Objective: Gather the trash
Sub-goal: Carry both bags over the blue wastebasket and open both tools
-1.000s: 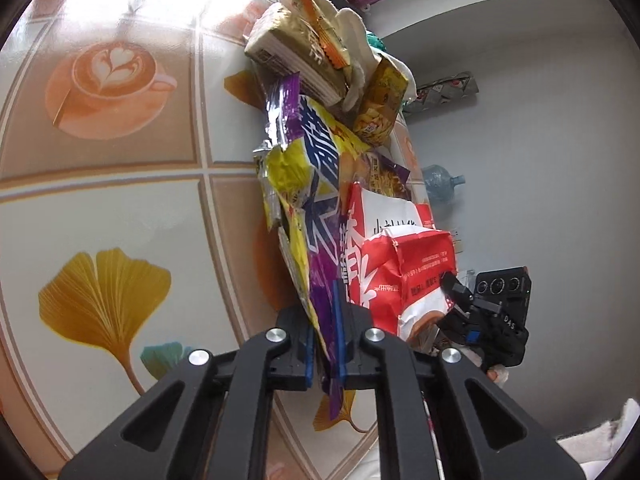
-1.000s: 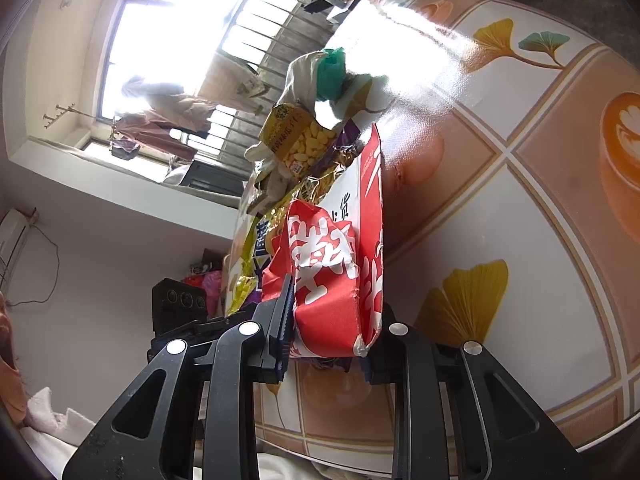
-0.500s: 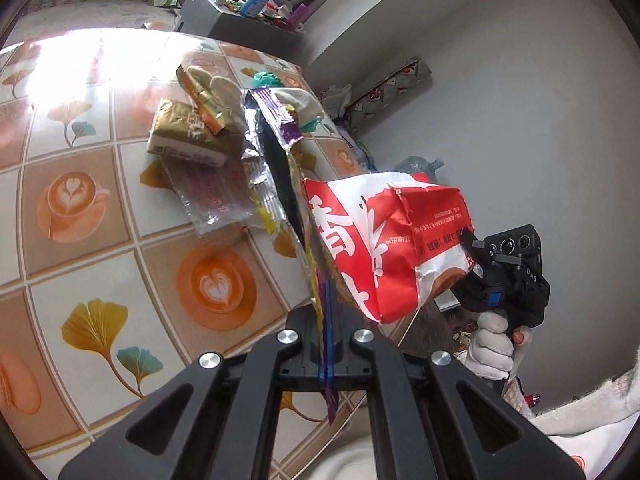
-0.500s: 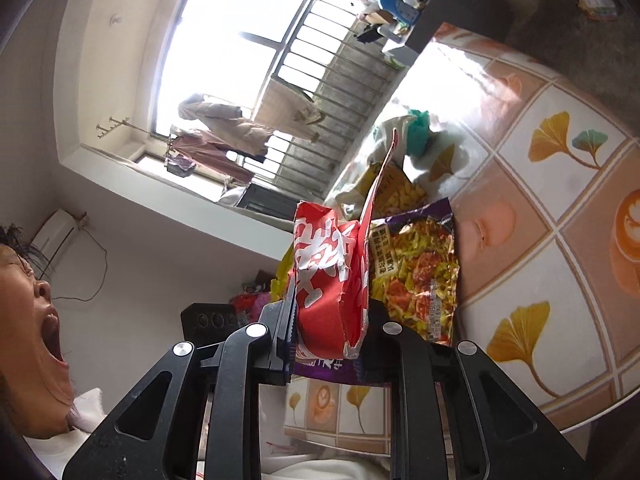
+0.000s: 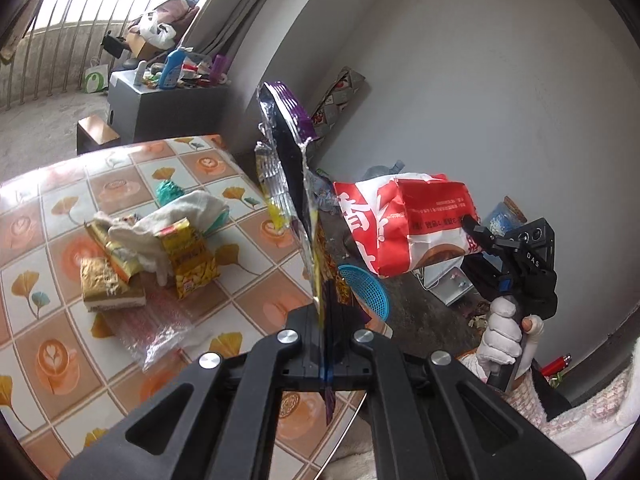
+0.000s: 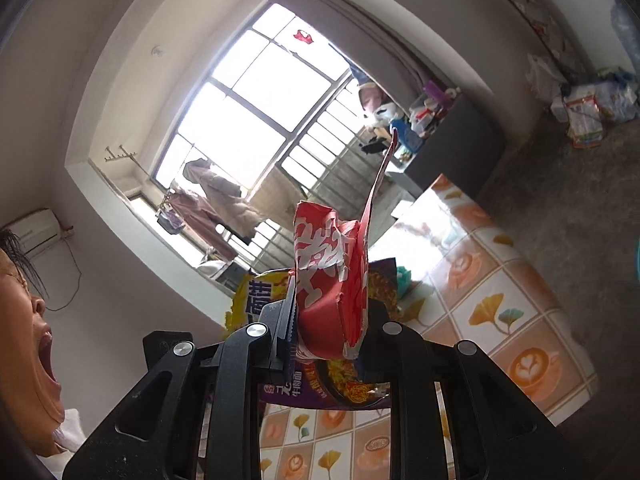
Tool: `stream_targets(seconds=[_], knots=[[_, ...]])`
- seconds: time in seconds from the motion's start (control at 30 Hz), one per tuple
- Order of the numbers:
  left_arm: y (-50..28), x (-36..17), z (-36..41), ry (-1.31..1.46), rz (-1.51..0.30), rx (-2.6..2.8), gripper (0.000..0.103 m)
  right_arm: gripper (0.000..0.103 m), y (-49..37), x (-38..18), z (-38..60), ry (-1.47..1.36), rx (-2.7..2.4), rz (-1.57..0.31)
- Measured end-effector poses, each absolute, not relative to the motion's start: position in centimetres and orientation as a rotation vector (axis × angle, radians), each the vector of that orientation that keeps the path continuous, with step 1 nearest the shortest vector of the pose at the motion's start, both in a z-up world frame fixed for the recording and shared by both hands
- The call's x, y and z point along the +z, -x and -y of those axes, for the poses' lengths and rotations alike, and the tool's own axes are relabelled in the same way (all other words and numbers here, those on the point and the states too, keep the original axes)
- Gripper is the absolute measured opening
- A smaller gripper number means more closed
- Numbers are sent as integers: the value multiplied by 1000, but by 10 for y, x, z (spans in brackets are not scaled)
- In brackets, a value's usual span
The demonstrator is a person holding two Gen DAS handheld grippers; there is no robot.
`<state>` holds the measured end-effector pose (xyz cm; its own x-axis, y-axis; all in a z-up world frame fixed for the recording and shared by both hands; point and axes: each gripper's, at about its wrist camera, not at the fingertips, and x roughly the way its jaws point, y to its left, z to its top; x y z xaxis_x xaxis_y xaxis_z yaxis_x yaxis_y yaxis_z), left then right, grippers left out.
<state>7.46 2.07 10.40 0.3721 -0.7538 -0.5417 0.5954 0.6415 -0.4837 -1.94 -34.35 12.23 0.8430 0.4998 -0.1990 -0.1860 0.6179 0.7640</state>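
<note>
I'm keeping left gripper (image 5: 325,354) clamped on purple noodle wrapper (image 5: 298,184), right gripper (image 6: 330,334) pinching red snack bag (image 6: 330,276); both hanging off tablecloth (image 5: 48,216) edge; remaining wrappers (image 5: 120,256), probably four, lying mid-table.

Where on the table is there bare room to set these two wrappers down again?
Free: the tiles at the table's near left, in front of the clear bag, and the far end beyond the white cloth. Crowded: the middle, where cloth, gold packet, yellow packet and clear bag bunch together.
</note>
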Motion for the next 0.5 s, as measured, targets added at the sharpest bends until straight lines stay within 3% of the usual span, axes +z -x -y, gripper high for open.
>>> stream_targets(seconds=[0.3, 0.5], knots=[[-122, 137, 89, 88, -755, -991, 0, 20, 45, 137, 399, -683, -29, -289], [-136, 127, 197, -79, -785, -1081, 0, 20, 51, 110, 443, -694, -284, -302]])
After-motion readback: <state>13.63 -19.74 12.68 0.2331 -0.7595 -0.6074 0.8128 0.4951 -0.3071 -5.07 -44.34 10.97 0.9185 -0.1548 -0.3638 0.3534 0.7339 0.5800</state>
